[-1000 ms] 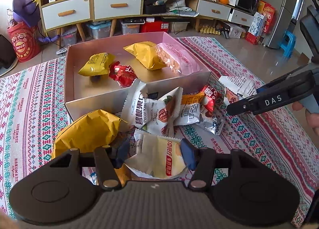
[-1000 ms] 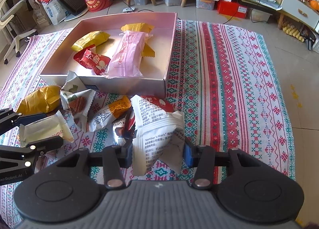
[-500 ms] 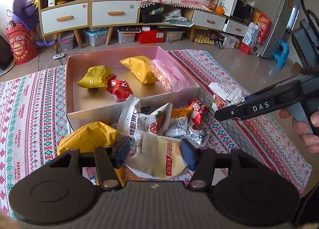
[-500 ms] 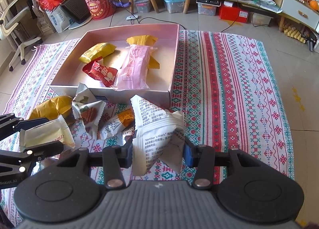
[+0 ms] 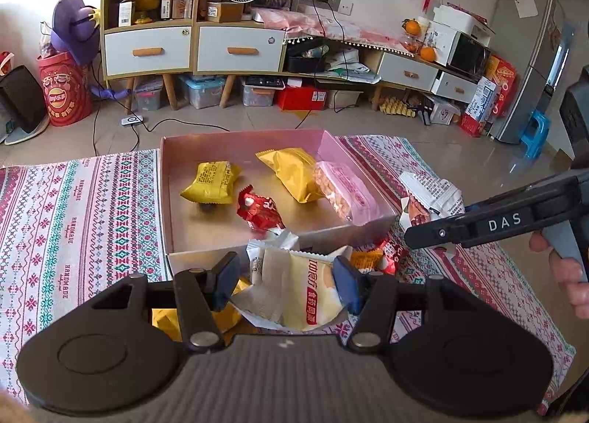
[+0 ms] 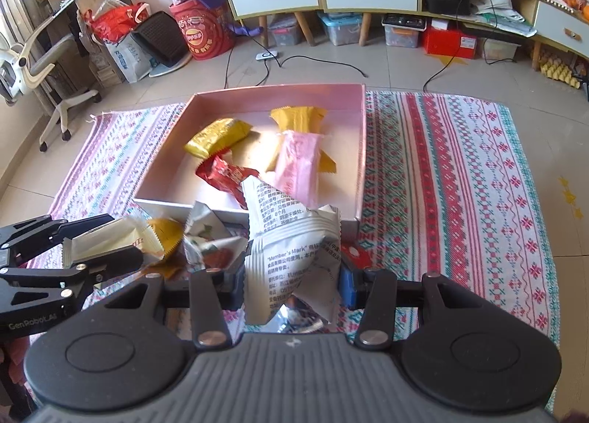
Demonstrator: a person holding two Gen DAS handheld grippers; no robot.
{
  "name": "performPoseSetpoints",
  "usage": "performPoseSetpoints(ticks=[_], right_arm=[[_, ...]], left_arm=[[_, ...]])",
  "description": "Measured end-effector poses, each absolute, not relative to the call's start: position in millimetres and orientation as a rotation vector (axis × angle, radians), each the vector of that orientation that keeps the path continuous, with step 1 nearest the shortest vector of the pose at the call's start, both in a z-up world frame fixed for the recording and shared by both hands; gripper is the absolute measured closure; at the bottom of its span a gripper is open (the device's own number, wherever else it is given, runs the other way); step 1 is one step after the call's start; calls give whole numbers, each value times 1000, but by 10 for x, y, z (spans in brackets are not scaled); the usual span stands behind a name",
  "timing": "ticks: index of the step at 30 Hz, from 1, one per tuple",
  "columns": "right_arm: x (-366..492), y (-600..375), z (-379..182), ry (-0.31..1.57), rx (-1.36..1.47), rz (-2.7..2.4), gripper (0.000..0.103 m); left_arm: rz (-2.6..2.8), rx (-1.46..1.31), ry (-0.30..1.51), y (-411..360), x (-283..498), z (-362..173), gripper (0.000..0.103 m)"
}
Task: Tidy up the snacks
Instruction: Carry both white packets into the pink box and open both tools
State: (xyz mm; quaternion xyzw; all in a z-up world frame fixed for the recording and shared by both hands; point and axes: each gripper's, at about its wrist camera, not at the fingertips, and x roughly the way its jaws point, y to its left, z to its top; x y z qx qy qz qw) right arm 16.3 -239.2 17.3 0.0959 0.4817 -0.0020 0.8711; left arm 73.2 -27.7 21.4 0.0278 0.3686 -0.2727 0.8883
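A: Start at your left. What does your left claw (image 5: 281, 285) have?

B: Its two blue pads are pressed on a cream cracker packet (image 5: 294, 290) with a red label, which sits crosswise between them, lifted off the striped cloth (image 5: 73, 209). Under and left of that claw lies a yellow packet (image 5: 224, 312), partly hidden by the finger.

A: And ahead of it?

B: Straight ahead of your left claw is the pink box (image 5: 279, 239), its near wall just beyond the held packet. Inside, from left to right: a yellow packet (image 5: 211, 185), a small red one (image 5: 259, 209), a second gold packet (image 5: 291, 173), and a clear pink bag (image 5: 344, 191) leaning by the right wall. Loose snacks (image 5: 371, 257) lie against the near wall, outside the box.

A: My right claw (image 6: 292, 283)?

B: It is pinched narrow on a white packet with black print (image 6: 294, 235), which stands up between the pads and hides part of the box front. From the left wrist view that claw hangs to the right, just beside the box's right corner, with the white packet raised off the cloth.
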Motion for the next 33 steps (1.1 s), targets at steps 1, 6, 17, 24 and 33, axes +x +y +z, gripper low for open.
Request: performPoseSetpoints(ticks=[1, 6, 17, 24, 33], right_arm=[[189, -2386, 177, 1007, 212, 3, 59], [373, -2322, 208, 1002, 249, 22, 59], [954, -2182, 198, 994, 286, 53, 59], [1230, -2116, 59, 1021, 286, 45, 59], [1388, -2158, -24, 1012, 290, 14, 59]], left_arm=[[-560, 56, 762, -273, 751, 221, 41], [-534, 82, 742, -276, 877, 259, 40], [-490, 94, 793, -297, 1340, 109, 40], [-469, 94, 861, -341, 1664, -101, 41], [-454, 107, 849, -435, 1879, -231, 40]])
